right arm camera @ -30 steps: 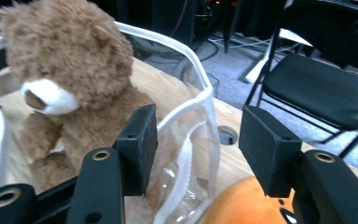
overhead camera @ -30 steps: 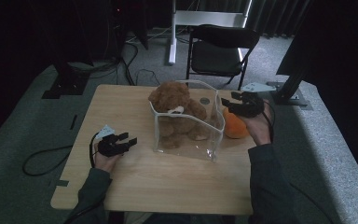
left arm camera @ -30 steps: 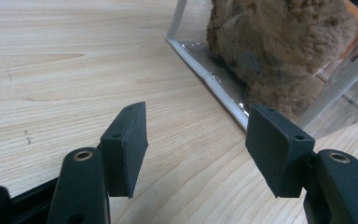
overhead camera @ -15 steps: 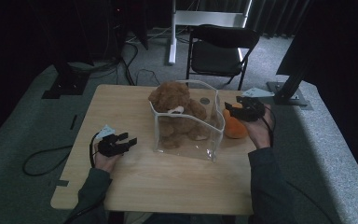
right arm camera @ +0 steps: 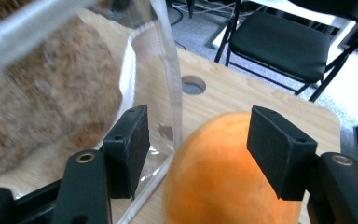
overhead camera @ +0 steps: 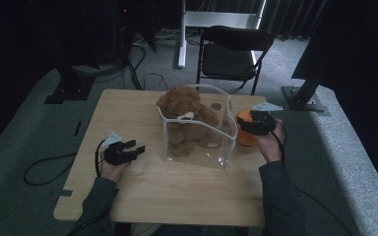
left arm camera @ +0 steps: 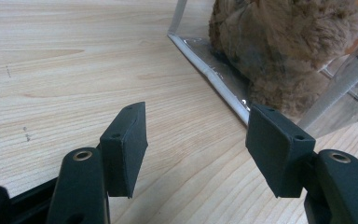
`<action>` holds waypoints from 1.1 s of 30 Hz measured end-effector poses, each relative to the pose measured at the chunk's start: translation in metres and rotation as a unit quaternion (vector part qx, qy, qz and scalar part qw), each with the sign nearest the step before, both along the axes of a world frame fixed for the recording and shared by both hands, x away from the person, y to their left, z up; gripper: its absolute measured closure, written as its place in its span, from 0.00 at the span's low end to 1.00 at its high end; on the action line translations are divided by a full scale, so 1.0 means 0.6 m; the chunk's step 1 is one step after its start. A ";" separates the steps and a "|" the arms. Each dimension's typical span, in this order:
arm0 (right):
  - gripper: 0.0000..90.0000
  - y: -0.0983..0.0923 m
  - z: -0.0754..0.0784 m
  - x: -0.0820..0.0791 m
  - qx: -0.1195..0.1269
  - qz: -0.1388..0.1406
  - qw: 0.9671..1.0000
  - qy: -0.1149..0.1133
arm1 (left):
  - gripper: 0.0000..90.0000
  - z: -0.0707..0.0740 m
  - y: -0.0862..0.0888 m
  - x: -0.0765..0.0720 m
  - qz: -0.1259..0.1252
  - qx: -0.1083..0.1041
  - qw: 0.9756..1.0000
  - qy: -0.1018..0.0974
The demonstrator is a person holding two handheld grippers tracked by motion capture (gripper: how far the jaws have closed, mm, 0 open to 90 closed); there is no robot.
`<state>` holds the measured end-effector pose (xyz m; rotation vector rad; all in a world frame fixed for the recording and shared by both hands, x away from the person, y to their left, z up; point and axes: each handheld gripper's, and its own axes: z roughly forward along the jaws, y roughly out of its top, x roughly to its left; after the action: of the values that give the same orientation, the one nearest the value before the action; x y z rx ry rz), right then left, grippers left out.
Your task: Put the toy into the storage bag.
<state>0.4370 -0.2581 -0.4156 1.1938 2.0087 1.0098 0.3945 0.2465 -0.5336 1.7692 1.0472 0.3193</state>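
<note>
Clear bag (overhead camera: 197, 142) holds brown teddy bear (overhead camera: 184, 110); orange fruit (overhead camera: 245, 132) outside, beside it. Right claw (overhead camera: 246, 124) spread, just opening over fruit; left claw (overhead camera: 134, 150) spread, empty.

black two-jaw grippers (overhead camera: 139, 148), trailing cables, grey-green sleeves (overhead camera: 281, 196).

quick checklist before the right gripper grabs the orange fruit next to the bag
1. Right gripper jaws apart, pads not pressing, having just opened further: ok.
2. Orange fruit between the jaws: ok, though off toward the far pad.
3. Clear bag edge clear of the jaws: not ok, its corner seam sits by the near pad.
4. Teddy bear already inside the bag: ok.
5. Left gripper open, resting on the table away from the bag: ok.
6. Room in the bag for the fruit: cannot tell.
</note>
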 end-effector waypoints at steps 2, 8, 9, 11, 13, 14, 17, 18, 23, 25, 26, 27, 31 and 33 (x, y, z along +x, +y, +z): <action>0.43 -0.002 -0.009 0.000 -0.002 -0.003 1.000 0.003 | 0.44 0.000 0.000 0.000 -0.001 0.001 1.000 0.000; 0.43 -0.006 -0.036 0.001 -0.009 -0.012 1.000 0.012 | 0.44 0.000 -0.002 -0.001 -0.002 0.001 1.000 0.001; 0.43 -0.006 -0.040 0.001 -0.013 -0.013 1.000 0.013 | 0.44 0.000 -0.002 -0.001 -0.002 0.001 1.000 0.000; 0.43 -0.004 -0.050 0.003 -0.023 -0.018 0.999 0.013 | 0.44 0.000 -0.002 -0.001 -0.001 0.001 1.000 0.000; 0.43 -0.003 -0.058 0.004 -0.028 -0.023 0.999 0.016 | 0.44 0.000 -0.002 -0.001 -0.001 0.001 1.000 0.000; 0.43 -0.003 -0.062 0.005 -0.030 -0.024 0.999 0.016 | 0.44 0.000 -0.002 -0.001 -0.001 0.001 1.000 0.000; 0.43 -0.001 -0.073 0.007 -0.035 -0.032 0.999 0.020 | 0.44 0.000 -0.002 -0.001 -0.001 0.001 1.000 0.000; 0.42 -0.001 -0.076 0.008 -0.038 -0.033 0.999 0.021 | 0.44 0.000 -0.002 -0.001 -0.002 0.001 1.000 0.000; 0.39 0.001 -0.086 0.011 -0.048 -0.045 0.998 0.022 | 0.44 0.000 -0.003 -0.001 -0.002 0.001 1.000 0.000; 0.38 0.002 -0.089 0.012 -0.053 -0.043 0.997 0.024 | 0.44 0.000 -0.003 -0.001 -0.002 0.001 1.000 0.001; 0.37 0.003 -0.090 0.012 -0.056 -0.044 0.997 0.024 | 0.44 0.000 -0.003 -0.001 -0.002 0.001 1.000 0.000; 0.37 0.004 -0.091 0.011 -0.059 -0.046 0.997 0.021 | 0.44 0.000 -0.003 -0.001 -0.003 0.001 1.000 0.000; 0.43 0.008 -0.088 0.002 -0.062 -0.045 0.997 0.002 | 0.44 0.000 -0.004 -0.001 -0.004 0.001 1.000 0.000; 0.48 0.009 -0.088 -0.001 -0.063 -0.042 0.997 -0.002 | 0.44 0.000 -0.004 -0.001 -0.004 0.001 1.000 0.000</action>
<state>0.4367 -0.2524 -0.4682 1.1976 1.9711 0.8311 0.3942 0.2441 -0.5337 1.7752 1.0404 0.3163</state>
